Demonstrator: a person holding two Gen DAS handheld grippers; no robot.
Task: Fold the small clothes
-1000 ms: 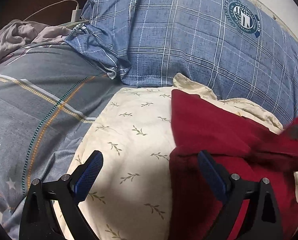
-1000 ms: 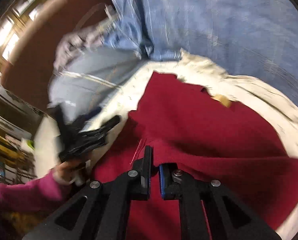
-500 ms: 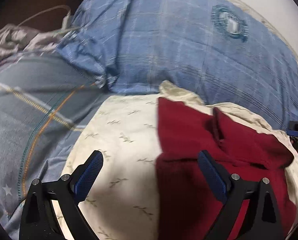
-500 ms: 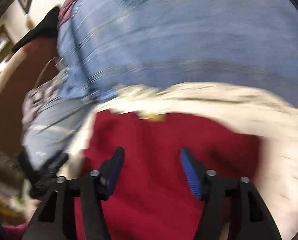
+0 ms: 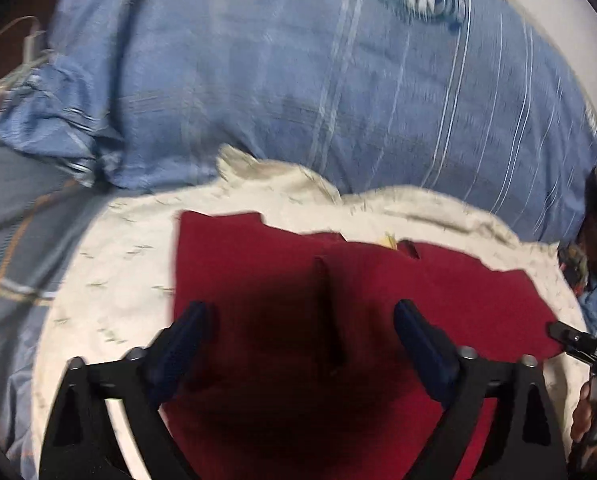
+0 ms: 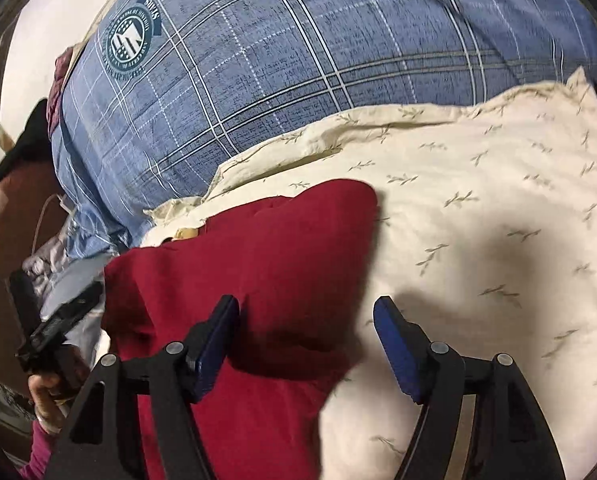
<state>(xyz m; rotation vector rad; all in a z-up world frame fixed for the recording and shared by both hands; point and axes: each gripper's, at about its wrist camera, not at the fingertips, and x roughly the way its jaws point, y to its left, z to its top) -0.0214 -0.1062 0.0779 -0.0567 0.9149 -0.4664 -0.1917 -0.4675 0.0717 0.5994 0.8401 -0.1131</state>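
A dark red garment (image 5: 338, 300) lies flat on a cream pillow with a leaf print (image 5: 118, 264). It also shows in the right wrist view (image 6: 258, 264), folded over with a rounded edge. My left gripper (image 5: 298, 344) is open and empty, just above the red cloth. My right gripper (image 6: 304, 344) is open and empty, straddling the garment's right edge; its left finger is over the red cloth, its right finger over the pillow (image 6: 478, 220). The right gripper's tip (image 5: 574, 340) shows at the right edge of the left wrist view.
A blue plaid pillow with a round emblem (image 6: 278, 60) lies behind the cream pillow. A grey striped bedsheet (image 5: 14, 240) lies to the left. The left gripper and hand (image 6: 54, 332) show at the left of the right wrist view.
My right gripper let go of the red garment, opened and swung to the right. The garment now lies flat. My left gripper moved right, over the red cloth.
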